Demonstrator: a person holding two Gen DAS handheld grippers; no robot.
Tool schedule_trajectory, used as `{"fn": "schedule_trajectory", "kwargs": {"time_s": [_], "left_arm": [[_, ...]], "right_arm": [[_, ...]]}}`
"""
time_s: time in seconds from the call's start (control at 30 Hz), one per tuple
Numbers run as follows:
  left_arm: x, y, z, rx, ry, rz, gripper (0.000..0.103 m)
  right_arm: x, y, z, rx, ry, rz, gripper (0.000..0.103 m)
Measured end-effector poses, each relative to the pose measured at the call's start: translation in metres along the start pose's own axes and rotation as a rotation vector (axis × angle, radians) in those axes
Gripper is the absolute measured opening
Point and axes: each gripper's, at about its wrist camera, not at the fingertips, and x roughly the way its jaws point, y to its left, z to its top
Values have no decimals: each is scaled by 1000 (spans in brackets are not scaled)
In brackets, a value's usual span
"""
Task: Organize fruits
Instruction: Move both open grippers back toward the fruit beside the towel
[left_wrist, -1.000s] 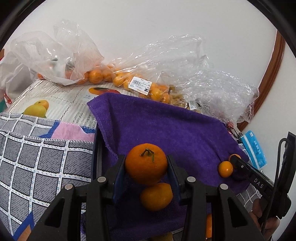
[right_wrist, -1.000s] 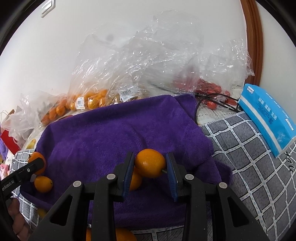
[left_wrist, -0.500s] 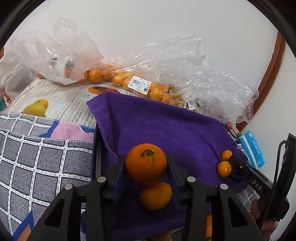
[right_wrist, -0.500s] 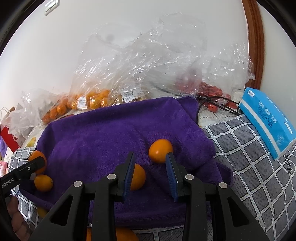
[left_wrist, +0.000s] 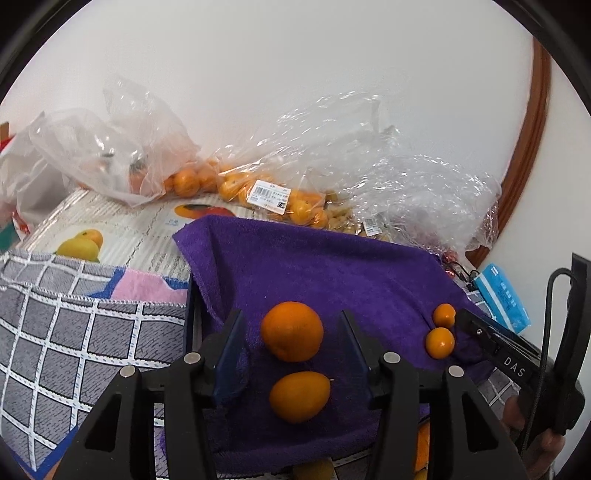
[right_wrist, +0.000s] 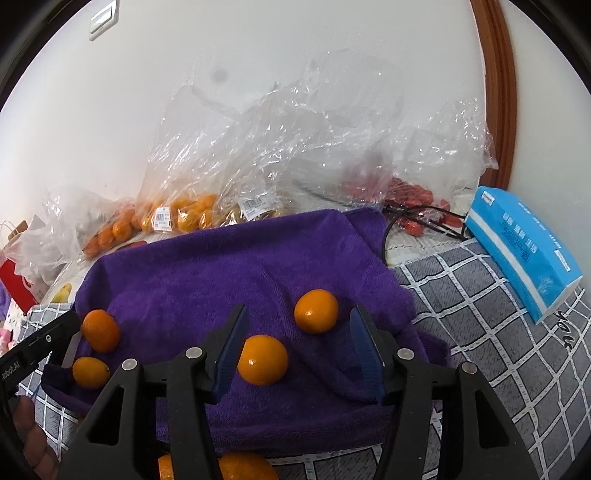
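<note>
- plain white wall (right_wrist: 258, 92) behind everything
- curved brown wooden trim (right_wrist: 495, 92) at the right
- white switch plate (right_wrist: 103, 20) up high, top-left

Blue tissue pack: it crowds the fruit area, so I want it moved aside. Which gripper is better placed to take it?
Probably the right gripper: the blue tissue pack lies on the checked cloth on its side of the purple towel. Its jaws are opening with nothing gripped. The left gripper sits across the towel.
</note>
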Motion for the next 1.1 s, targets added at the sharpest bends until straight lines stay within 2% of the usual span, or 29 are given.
{"fn": "schedule_trajectory", "kwargs": {"time_s": [0.2,0.33,0.43,0.6,0.73,0.9,0.97,1.1], "left_arm": [[-8,-7,0,23,-36,9,49],[-11,-8,1,27,-56,26,49],[-15,-6,3,2,-64,4,49],[-22,-9,5,19,-69,-10,49],[-35,-10,10,19,-75,-36,49],[-56,-12,7,36,-16,-64,57],[-68,-11,-3,75,-8,-22,61],[-77,1,-28,88,47,12,62]], "right_arm": [[-3,5,-2,-28,13,50,57],[-8,10,-1,-60,-10,23,57],[-15,10,3,-52,-27,13,57],[-31,16,3,-51,30,61,57],[-43,18,-12,-53,77,68,57],[-57,21,-33,-73,106,81,57],[-63,24,-44,-91,113,88,57],[-68,28,-62,-100,125,108,56]]}}
